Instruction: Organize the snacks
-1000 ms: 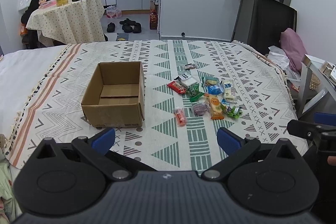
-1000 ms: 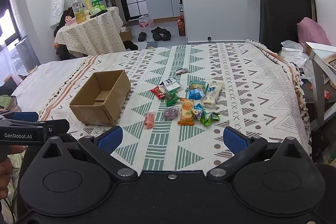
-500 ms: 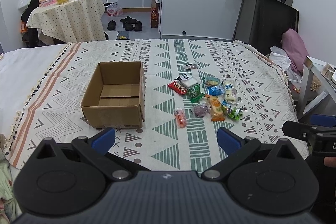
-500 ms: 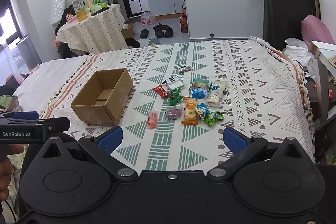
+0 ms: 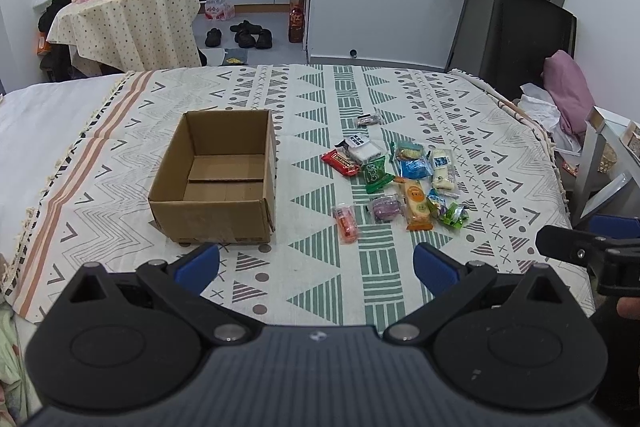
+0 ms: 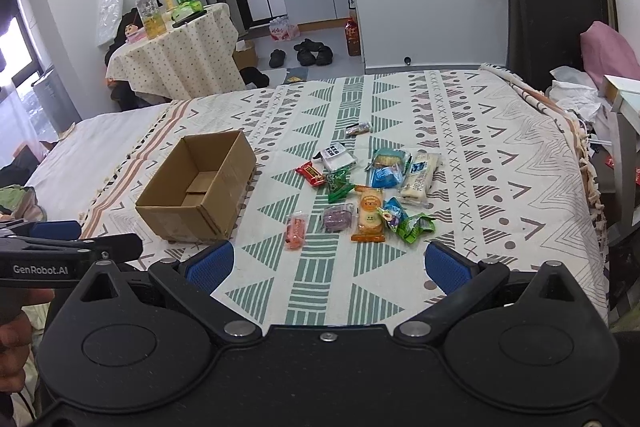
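Note:
An open, empty cardboard box (image 5: 218, 177) (image 6: 200, 187) sits on a patterned bedspread (image 5: 312, 99) (image 6: 500, 163). To its right lie several wrapped snacks: a red pack (image 5: 340, 163) (image 6: 310, 174), a green pack (image 5: 375, 174), an orange biscuit pack (image 5: 417, 203) (image 6: 369, 214), a purple one (image 5: 385, 207), a pink one (image 5: 346, 223) (image 6: 295, 230). My left gripper (image 5: 316, 267) is open near the bed's front edge, holding nothing. My right gripper (image 6: 327, 265) is likewise open and empty, short of the snacks.
A small table with a dotted cloth and bottles (image 5: 128, 15) stands beyond the bed at left. Shoes (image 5: 240, 35) lie on the floor. A dark chair (image 5: 532, 35) and a pink cushion (image 5: 568, 91) are at the right, beside a white shelf (image 5: 608, 163).
Both grippers have moved slightly forward toward the bed, so the box and snacks look a little nearer. Both stay open.

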The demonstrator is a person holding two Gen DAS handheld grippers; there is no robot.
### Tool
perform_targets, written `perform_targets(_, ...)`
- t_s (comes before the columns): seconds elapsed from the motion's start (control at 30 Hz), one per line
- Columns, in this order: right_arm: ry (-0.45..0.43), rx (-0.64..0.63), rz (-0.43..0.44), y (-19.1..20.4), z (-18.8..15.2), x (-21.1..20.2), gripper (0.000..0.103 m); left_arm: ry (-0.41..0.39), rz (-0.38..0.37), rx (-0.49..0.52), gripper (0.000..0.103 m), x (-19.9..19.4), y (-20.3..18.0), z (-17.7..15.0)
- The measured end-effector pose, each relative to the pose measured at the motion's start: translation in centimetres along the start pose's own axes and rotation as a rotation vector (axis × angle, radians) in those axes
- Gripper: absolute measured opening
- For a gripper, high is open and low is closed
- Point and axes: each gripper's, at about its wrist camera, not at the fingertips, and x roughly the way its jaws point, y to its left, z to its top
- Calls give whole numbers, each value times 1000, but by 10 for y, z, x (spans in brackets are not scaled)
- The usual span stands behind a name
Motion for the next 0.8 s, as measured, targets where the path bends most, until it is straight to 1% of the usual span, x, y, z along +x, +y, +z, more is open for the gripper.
perform_targets(0.27,30,16,-1,-2,7,12,103,30,-8,-15,103,24,-2,9)
perform_targets(0.6,73,58,-22,-23,15,45,103,55,-11,-38,100,61,-9,22)
perform_targets(0.73,82,77,-29,-36,17,60,103,78,-15,-49,94,78,-12,29)
perform_targets(0.8,89,84,-32,-42,18,68,102,92,-13,-50,93,87,-14,31)
